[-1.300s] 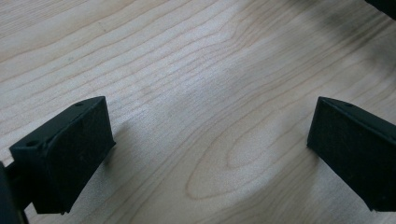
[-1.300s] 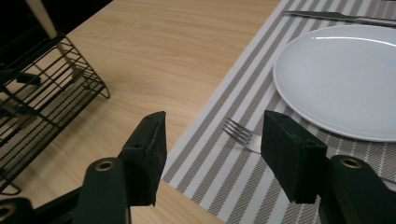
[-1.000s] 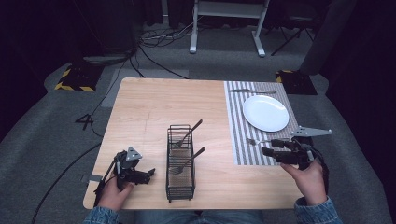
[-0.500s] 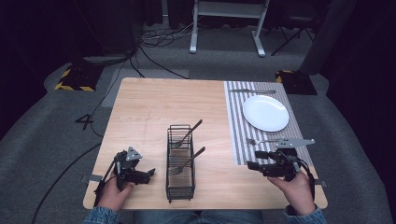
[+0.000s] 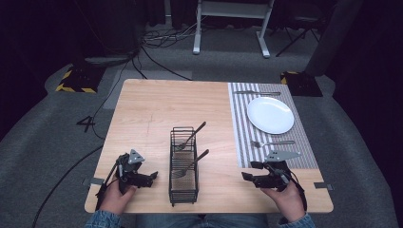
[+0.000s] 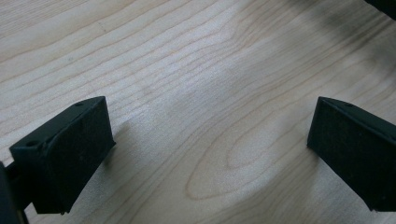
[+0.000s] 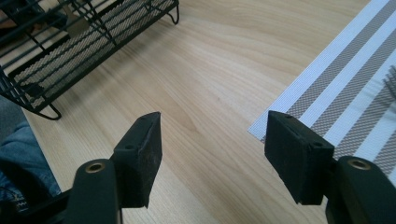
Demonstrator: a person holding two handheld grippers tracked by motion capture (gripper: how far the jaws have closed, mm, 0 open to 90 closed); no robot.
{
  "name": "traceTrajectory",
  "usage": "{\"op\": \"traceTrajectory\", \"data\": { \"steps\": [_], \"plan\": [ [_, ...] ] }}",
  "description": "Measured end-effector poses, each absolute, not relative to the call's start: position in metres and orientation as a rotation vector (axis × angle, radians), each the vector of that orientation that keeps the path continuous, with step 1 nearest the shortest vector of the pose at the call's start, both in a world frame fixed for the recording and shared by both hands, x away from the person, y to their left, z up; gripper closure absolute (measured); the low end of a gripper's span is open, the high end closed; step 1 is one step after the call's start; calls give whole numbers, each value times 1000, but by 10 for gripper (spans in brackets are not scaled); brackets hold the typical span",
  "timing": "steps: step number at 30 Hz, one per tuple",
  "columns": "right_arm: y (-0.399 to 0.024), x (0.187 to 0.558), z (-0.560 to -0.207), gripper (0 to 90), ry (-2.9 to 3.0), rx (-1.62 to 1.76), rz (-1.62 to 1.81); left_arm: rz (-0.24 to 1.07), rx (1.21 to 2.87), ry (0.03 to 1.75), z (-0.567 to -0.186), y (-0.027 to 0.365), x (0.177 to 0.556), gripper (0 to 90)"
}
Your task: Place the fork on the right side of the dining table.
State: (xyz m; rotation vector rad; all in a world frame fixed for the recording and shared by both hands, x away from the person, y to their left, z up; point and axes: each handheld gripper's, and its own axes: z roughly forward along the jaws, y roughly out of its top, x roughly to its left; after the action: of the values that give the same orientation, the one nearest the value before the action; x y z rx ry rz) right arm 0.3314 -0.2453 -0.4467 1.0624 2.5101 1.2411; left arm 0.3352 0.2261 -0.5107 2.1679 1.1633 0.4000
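Left gripper (image 5: 151, 177): resting low over bare table (image 5: 157, 109), jaws standing wide apart, gripping nothing, pointing toward the wire caddy (image 5: 183, 190) just beyond the tips.
Right gripper (image 5: 247, 176): hovering near the table's front edge, jaws spread apart and empty, tips facing the caddy across a stretch of bare wood.
Placemat (image 7: 341, 88): lying just past the right-hand jaw in the right gripper view, its striped corner nearly touching that jaw's tip.
Fork on the mat (image 5: 272, 142): lying beyond and behind the right jaws, long axis running across the mat, between plate (image 5: 270, 115) and gripper.
Utensils in caddy (image 5: 190, 137): leaning handle-up, slanting away from the left jaws and toward the right side.
Nearer hand: judging the right for the mat, either for the caddy sitting between both jaw pairs.
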Motion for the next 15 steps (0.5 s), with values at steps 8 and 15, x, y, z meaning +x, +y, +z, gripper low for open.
{"op": "traceTrajectory", "data": {
  "steps": [8, 15],
  "plan": [
    [-239, 332, -471, 367, 2515, 1041, 1249, 400, 2168, 1164, -511, 226, 335, 3],
    [-236, 334, -488, 366, 2472, 1006, 1198, 399, 2166, 1165, -511, 226, 335, 2]
  ]
}}
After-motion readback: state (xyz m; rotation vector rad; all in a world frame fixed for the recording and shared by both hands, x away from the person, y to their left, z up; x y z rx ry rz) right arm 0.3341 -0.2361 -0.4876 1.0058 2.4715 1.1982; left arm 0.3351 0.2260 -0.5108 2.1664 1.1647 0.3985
